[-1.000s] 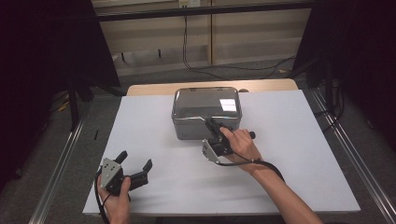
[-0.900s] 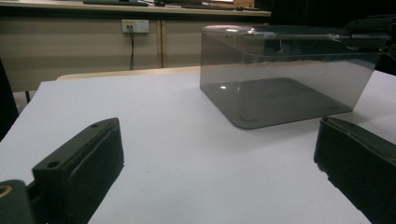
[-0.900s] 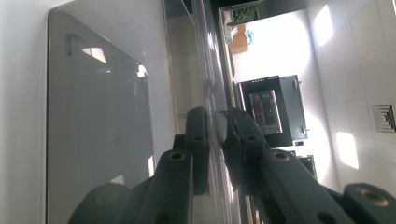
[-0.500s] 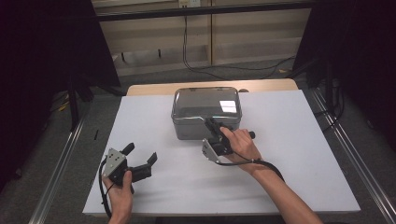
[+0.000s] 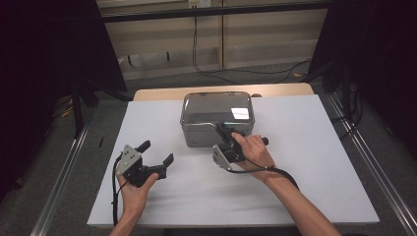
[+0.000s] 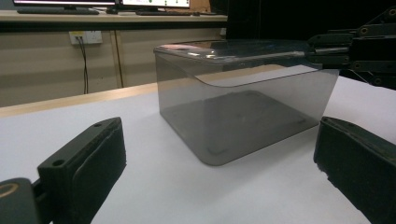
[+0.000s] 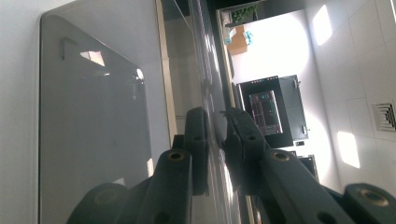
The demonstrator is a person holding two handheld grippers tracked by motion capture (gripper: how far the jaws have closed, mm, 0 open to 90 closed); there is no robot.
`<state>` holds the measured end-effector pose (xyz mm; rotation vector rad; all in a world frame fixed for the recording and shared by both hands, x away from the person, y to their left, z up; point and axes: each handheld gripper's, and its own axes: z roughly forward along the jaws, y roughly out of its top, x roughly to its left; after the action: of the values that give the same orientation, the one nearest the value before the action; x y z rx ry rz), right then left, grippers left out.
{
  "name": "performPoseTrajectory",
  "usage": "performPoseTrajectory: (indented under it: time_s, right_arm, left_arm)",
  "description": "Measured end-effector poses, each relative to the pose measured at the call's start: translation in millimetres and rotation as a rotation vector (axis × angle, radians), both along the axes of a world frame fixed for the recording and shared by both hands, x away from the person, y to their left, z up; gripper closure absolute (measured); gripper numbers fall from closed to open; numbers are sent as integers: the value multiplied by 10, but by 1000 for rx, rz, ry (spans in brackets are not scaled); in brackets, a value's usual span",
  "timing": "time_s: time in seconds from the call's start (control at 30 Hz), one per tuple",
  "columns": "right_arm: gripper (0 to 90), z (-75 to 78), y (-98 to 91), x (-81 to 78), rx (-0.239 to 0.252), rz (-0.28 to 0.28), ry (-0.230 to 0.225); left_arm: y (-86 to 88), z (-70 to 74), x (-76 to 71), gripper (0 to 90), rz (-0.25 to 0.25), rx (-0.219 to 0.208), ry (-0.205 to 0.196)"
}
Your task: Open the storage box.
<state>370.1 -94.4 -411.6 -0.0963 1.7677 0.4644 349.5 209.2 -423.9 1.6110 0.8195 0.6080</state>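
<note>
A smoky translucent plastic box (image 5: 216,110) with a clear lid stands at the far middle of the white table (image 5: 314,162). My right gripper (image 5: 222,130) reaches its near edge, held by a hand. In the right gripper view its jaws (image 7: 215,121) are shut on the thin lid rim (image 7: 205,70), one pad on each side. My left gripper (image 5: 156,152) hovers open to the left of the box, a short way off. In the left gripper view the box (image 6: 243,116) stands ahead of the wide-apart jaws, with the right gripper (image 6: 355,46) at its top right edge.
The white board lies on a wooden table whose far edge (image 5: 162,93) shows behind the box. Metal rails (image 5: 64,182) run along both sides. Cables (image 5: 196,54) hang by the wall behind. A cable (image 5: 275,172) trails from the right gripper.
My left gripper has moved forward and a little right, toward the box, still open. The right gripper has stayed in place on the lid rim.
</note>
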Motion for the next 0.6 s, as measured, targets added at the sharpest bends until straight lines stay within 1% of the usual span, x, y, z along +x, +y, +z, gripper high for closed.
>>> performPoseTrajectory:
  time_s: [0.03, 0.07, 0.13, 0.2, 0.27, 0.33, 0.37, 0.4, 0.47, 0.5, 0.57, 0.6]
  right_arm:
    - [790, 0, 0, 0, 0, 0, 0]
    - [790, 0, -3, 1, 0, 2, 0]
    - [791, 0, -5, 0, 3, 0, 2]
    - [790, 3, -4, 1, 5, 1, 2]
    - [789, 0, -2, 4, 1, 3, 6]
    - [789, -4, 0, 4, -1, 2, 6]
    - [788, -2, 1, 6, -1, 5, 4]
    - [788, -1, 0, 5, 4, 4, 6]
    - [790, 12, -4, 9, 4, 6, 4]
    - [790, 12, -4, 9, 4, 6, 4]
    - [790, 35, -4, 11, 8, 2, 5]
    - [790, 35, -4, 11, 8, 2, 5]
  left_arm:
    - [-2, 0, 23, 23, -7, 1, -1]
    - [-14, -3, 46, 21, -15, -17, 2]
    - [-32, -7, 90, 23, -35, -15, 12]
    - [-56, -16, 122, 27, -41, 13, -6]
    - [-76, -19, 156, 27, -44, 21, -9]
    - [-95, -5, 190, 26, -42, 33, -16]
    - [-113, 23, 239, 26, -47, 34, -26]
    - [-113, 23, 239, 27, -47, 34, -26]
    - [-129, 47, 289, 32, -41, 39, -30]
    - [-136, 54, 318, 32, -36, 25, -33]
    - [-155, 62, 374, 42, -27, 14, -34]
    - [-156, 64, 404, 42, -25, 19, -41]
